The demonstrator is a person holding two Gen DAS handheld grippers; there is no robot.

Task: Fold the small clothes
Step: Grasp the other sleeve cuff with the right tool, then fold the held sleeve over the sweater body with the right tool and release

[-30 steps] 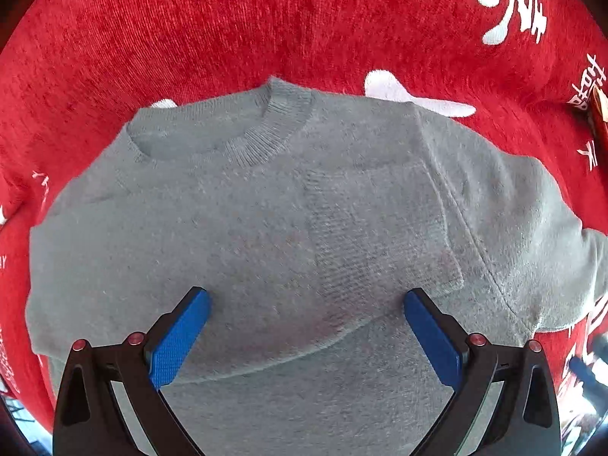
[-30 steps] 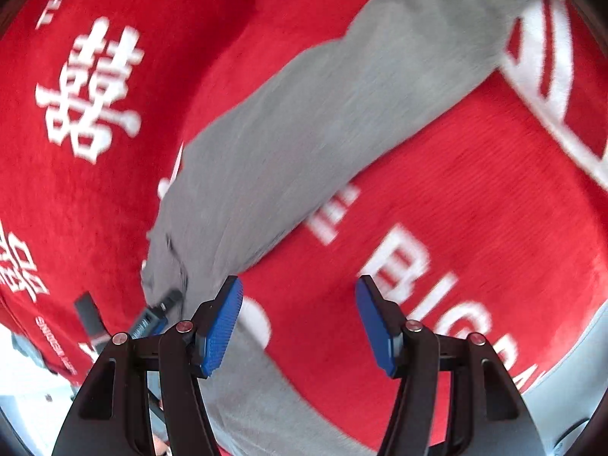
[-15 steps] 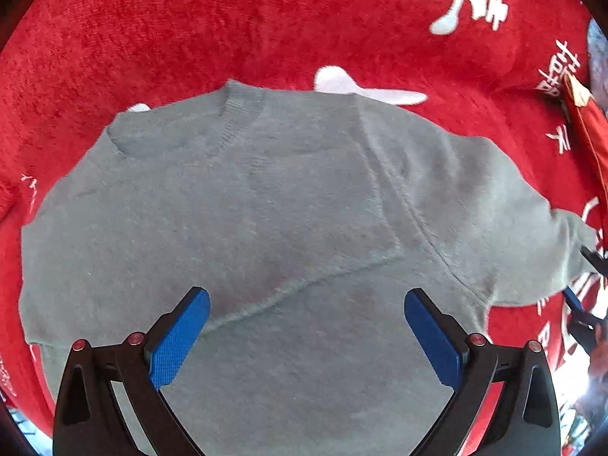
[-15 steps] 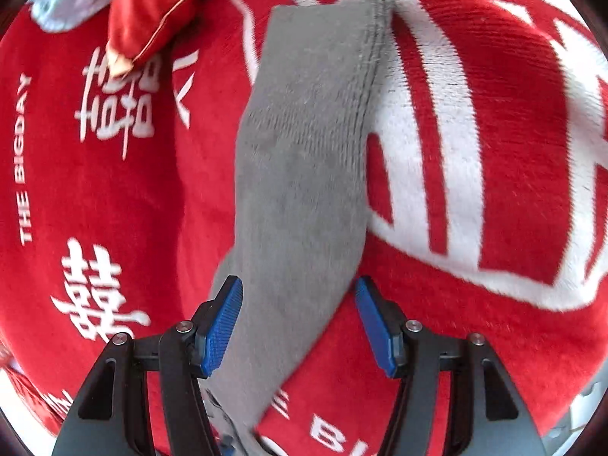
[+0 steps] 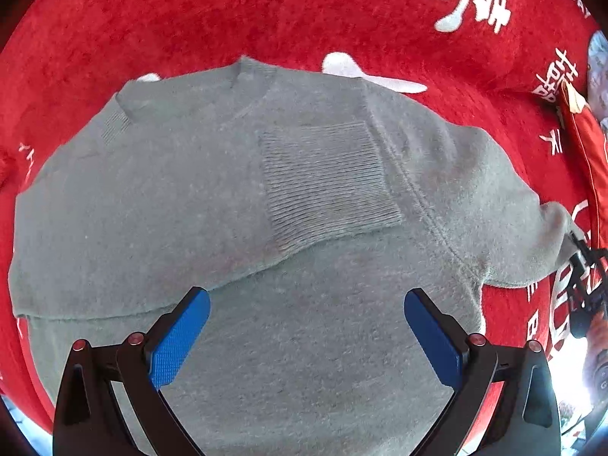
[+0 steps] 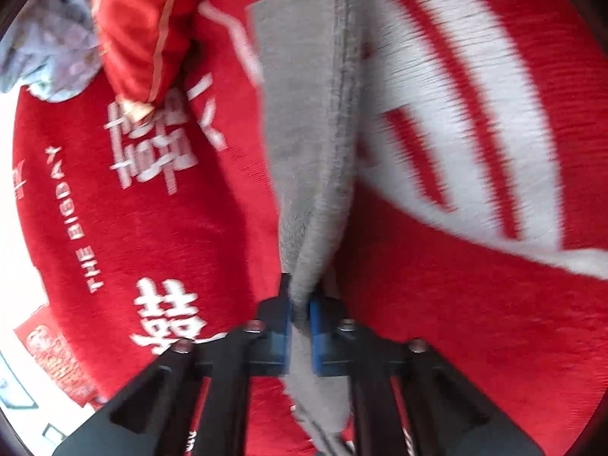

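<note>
Your left claw [image 5: 306, 332] hangs released above the grey knit sweater [image 5: 235, 197], which lies flat on the plush red blanket [image 5: 190, 19], one sleeve with a ribbed cuff folded across its chest. Your right claw [image 6: 300, 317] is clenched on the sweater's other sleeve [image 6: 307, 144], a soft fuzzy band stretching away beside a red satin cushion [image 6: 140, 26].

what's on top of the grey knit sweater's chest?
One sleeve lies folded across the grey knit sweater, its ribbed cuff over the chest. The red plush blanket shows all round; whatever lies beneath the sweater is covered.
</note>
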